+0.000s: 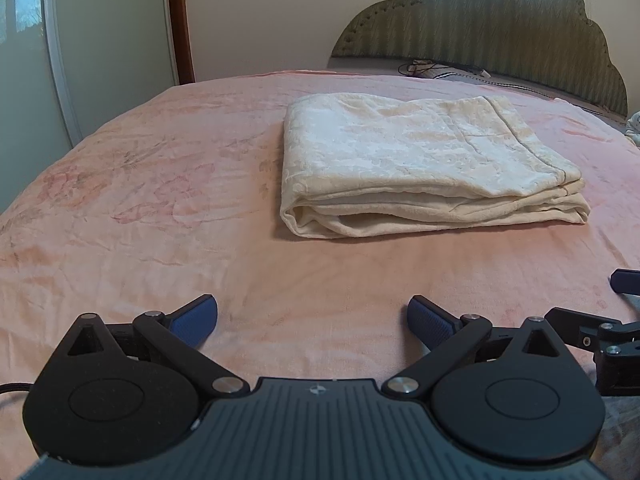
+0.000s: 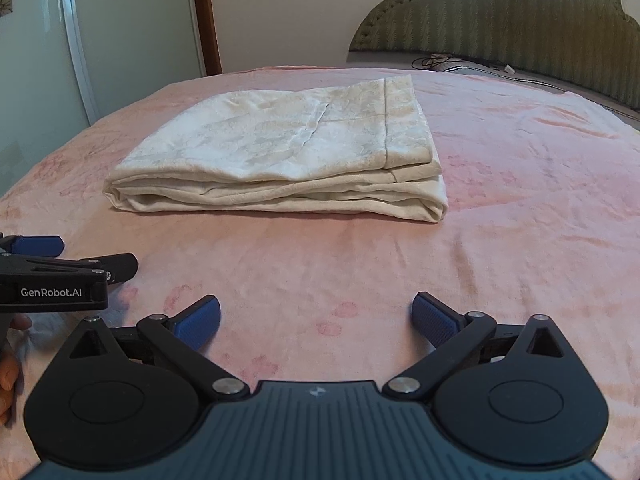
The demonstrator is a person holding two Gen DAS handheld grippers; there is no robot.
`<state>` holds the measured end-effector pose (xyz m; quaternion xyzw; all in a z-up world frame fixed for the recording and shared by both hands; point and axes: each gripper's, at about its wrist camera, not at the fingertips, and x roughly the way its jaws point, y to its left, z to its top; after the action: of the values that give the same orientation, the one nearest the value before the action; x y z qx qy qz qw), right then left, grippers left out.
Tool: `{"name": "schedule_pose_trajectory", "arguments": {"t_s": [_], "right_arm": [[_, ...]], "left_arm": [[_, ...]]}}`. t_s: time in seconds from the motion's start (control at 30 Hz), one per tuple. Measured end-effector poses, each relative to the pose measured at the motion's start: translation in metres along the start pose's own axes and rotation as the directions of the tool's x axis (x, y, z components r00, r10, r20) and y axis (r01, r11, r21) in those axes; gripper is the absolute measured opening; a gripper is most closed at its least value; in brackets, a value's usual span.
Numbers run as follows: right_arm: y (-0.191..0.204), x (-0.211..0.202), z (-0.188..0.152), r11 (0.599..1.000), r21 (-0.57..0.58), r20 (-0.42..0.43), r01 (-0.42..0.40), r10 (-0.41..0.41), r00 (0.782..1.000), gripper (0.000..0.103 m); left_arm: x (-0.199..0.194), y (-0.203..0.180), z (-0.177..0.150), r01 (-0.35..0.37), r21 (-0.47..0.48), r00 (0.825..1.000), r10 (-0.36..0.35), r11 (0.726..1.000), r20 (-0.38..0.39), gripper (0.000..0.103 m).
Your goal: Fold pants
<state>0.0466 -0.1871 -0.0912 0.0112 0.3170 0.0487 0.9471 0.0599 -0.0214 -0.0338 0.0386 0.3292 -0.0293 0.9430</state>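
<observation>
The cream pants (image 1: 420, 160) lie folded in a thick flat rectangle on the pink bed (image 1: 140, 200). They also show in the right wrist view (image 2: 288, 152). My left gripper (image 1: 313, 320) is open and empty, held over the bedspread well short of the pants' near edge. My right gripper (image 2: 316, 318) is open and empty too, at about the same distance. The left gripper shows at the left edge of the right wrist view (image 2: 60, 264), and part of the right gripper shows at the right edge of the left wrist view (image 1: 600, 328).
A padded green headboard (image 1: 500, 24) stands at the far end of the bed, with cables (image 1: 424, 66) on a pillow below it. A sliding wardrobe door (image 1: 60, 60) and a brown door frame (image 1: 180, 20) are on the left.
</observation>
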Motion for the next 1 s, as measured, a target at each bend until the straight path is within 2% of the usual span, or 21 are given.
{"name": "schedule_pose_trajectory", "arguments": {"t_s": [1.0], "right_arm": [[0.0025,0.0076,0.0040,0.999,-0.043,-0.007,0.014,-0.014,1.000,0.103]], "left_arm": [[-0.0003,0.0042,-0.0016,0.015,-0.031,1.000,-0.015,0.999,-0.001,0.103]]}}
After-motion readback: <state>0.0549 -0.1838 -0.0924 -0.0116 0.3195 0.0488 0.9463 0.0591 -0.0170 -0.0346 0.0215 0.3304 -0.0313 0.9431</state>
